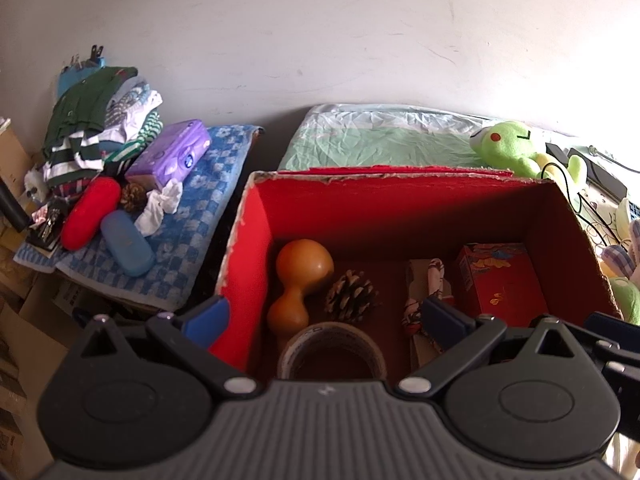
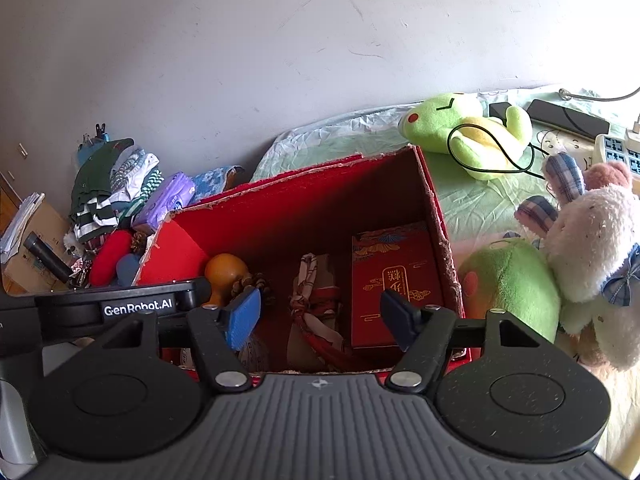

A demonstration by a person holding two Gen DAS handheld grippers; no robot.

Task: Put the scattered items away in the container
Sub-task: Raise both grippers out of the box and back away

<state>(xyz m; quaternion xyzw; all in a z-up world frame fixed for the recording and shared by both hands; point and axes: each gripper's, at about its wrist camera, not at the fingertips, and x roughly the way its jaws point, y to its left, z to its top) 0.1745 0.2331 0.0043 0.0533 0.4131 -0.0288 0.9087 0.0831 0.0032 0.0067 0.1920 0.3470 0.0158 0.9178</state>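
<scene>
I am hovering both empty claws, left claw (image 1: 324, 320) and right claw (image 2: 320, 316), spread apart over the red box (image 1: 400, 208), keeping clear of its rim before reaching for the red case (image 1: 90, 212) at left.

Red box (image 1: 256, 224), orange gourd (image 1: 304, 276), blue-checked towel (image 1: 200, 216).

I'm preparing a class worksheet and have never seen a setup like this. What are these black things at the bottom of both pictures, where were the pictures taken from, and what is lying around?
A person holds two hand grippers; each picture comes from a camera on one, looking along its blue-padded fingers. The left gripper and right gripper both stand open, holding nothing, above a red box. Inside lie a gourd, pine cone, tape roll, patterned cloth bundle and small red carton. Outside sit a green plush and a red case.
</scene>
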